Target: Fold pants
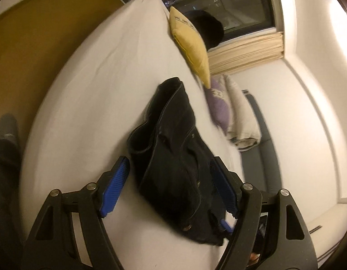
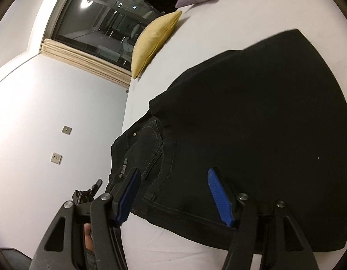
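Black pants (image 1: 173, 157) lie folded on a white bed (image 1: 94, 90), waistband end toward me. In the left wrist view my left gripper (image 1: 171, 168) is open, its blue pads either side of the pants' near part. In the right wrist view the pants (image 2: 252, 123) fill the right half, with a pocket and a label at the waist. My right gripper (image 2: 173, 175) is open just above the waistband edge, holding nothing.
A yellow cushion (image 1: 191, 45) and a purple cushion (image 1: 218, 105) lie at the bed's far edge by a dark window (image 1: 229, 6). A folded pale blanket (image 1: 241, 117) lies beside them. White wall with sockets (image 2: 56, 157) is on the left of the right wrist view.
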